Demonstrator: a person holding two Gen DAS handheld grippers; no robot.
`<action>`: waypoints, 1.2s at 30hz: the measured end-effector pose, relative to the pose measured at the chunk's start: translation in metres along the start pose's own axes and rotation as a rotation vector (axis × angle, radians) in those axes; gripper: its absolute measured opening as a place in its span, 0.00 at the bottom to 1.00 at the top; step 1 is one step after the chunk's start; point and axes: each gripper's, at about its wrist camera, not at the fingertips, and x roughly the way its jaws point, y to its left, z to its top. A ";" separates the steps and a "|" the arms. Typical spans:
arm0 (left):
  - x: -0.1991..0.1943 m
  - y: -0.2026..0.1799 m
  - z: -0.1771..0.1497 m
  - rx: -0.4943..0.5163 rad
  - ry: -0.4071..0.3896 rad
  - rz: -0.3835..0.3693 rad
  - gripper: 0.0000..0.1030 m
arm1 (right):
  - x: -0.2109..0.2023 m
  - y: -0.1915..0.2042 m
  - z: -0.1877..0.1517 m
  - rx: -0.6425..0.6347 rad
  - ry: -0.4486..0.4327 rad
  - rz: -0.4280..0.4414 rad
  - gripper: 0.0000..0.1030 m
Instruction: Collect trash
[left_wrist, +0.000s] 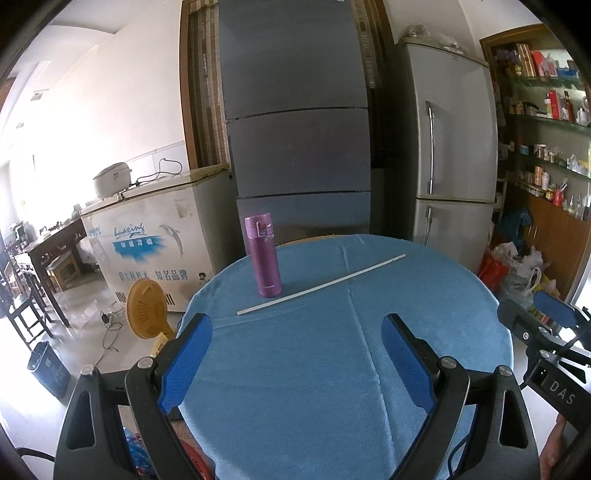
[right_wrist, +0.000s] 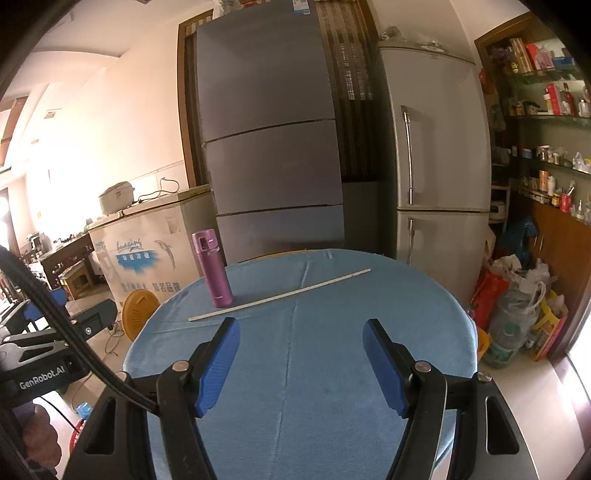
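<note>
- Currently both claws released, nothing between jaws: left gripper (left_wrist: 297, 334), right gripper (right_wrist: 301, 338).
- Likely trash: thin white strip (left_wrist: 320, 284), lying flat on the blue tablecloth (left_wrist: 424, 314), just in front of the purple flask (left_wrist: 263, 254).
- Probably light, stiff and low-profile; pinch mid-length across its width.
- Readable: "GenRobot.AI" and "DAS" on gripper bodies.

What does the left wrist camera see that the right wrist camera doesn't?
Only the left wrist view shows a dark bin on the floor and the right gripper at its right edge. Only the right wrist view shows the left gripper at its left edge. Both show a purple bottle upright on the blue tablecloth, a long white stick lying beside it, and an orange fan.
</note>
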 end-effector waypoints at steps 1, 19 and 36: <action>0.000 0.001 0.000 -0.001 0.001 -0.002 0.90 | 0.000 0.001 0.000 0.000 0.002 0.001 0.70; -0.002 0.022 -0.008 -0.029 0.004 -0.017 0.90 | -0.002 0.021 0.000 -0.023 0.007 -0.008 0.70; 0.007 0.046 -0.010 -0.058 0.003 -0.018 0.90 | 0.007 0.040 0.003 -0.033 0.020 -0.011 0.70</action>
